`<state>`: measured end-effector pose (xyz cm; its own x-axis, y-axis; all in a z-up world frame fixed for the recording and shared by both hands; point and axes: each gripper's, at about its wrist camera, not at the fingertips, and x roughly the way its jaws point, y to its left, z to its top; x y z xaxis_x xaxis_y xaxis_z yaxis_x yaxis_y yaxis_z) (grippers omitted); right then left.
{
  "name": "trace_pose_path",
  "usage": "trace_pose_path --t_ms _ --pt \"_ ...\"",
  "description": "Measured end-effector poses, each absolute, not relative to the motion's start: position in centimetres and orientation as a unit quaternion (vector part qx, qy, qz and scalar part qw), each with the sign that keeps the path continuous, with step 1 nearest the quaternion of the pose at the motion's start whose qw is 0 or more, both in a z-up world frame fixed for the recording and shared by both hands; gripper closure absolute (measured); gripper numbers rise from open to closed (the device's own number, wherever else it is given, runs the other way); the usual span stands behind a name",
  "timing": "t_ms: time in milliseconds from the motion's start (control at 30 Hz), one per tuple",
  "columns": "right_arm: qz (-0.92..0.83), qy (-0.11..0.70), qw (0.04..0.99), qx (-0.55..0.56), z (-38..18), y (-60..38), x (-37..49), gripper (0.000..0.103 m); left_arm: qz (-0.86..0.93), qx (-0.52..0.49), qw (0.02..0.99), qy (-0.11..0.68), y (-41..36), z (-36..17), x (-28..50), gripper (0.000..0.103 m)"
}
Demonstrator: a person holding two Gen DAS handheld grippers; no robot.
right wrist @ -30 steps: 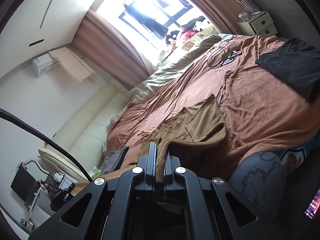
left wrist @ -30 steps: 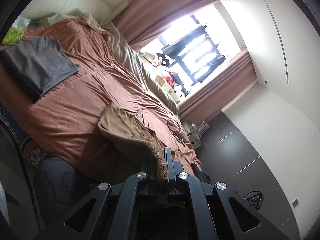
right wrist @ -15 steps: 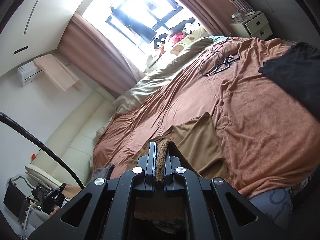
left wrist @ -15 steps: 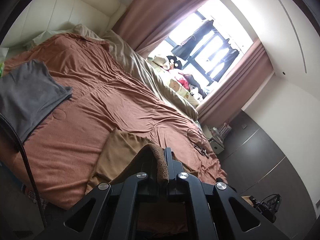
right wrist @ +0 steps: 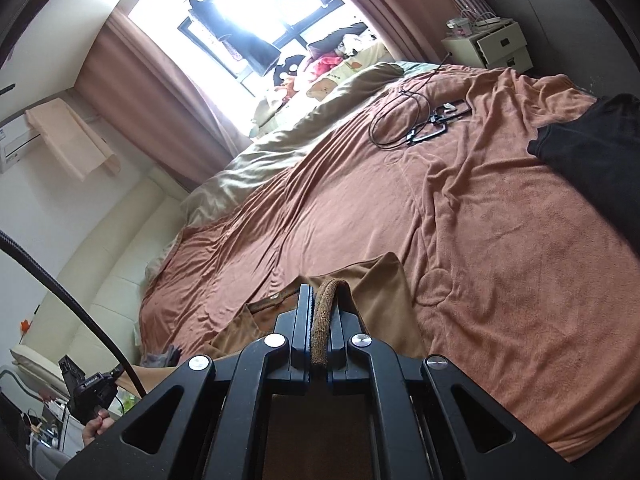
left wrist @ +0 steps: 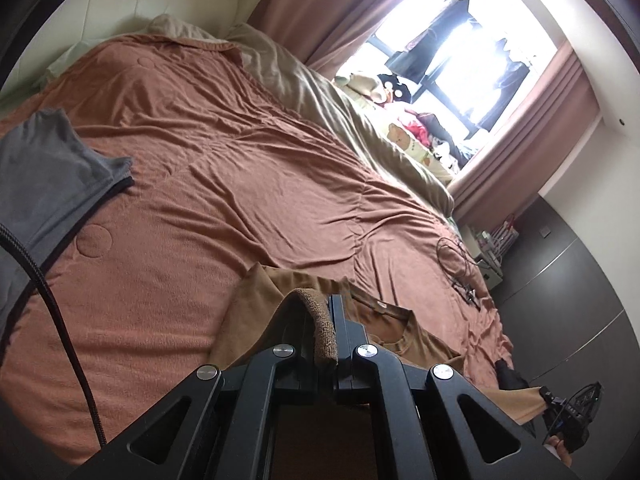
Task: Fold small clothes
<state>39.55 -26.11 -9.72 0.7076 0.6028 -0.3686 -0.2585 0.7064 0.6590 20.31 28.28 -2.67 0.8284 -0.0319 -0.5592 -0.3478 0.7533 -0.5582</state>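
My left gripper [left wrist: 326, 320] and right gripper [right wrist: 320, 312] are each clamped on the tan shirt's [left wrist: 260, 304] hem. The shirt lies on the bed [left wrist: 240, 184], between a grey garment [left wrist: 48, 176] and a black one [right wrist: 592, 152].

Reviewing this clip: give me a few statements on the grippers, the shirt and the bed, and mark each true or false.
1. Both grippers are shut on the brown T-shirt. True: the left gripper and the right gripper each pinch a fold of it.
2. The T-shirt lies on a white sheet. False: it lies on a rust-brown blanket.
3. A grey garment lies on the bed in the left wrist view. True.
4. The coiled black cable rests on the T-shirt. False: it lies apart, further up the blanket.
5. The curtains cover the window. False: they are drawn open.
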Motion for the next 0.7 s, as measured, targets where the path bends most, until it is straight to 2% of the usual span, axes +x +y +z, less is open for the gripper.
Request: trace_pose_path --t_ms 700 --pt "0.190 0.391 0.852 0.293 -11.5 -19.5 53.5 0.102 0.128 -0.327 0.866 0.357 31.9 -8.4 32.9 0.100"
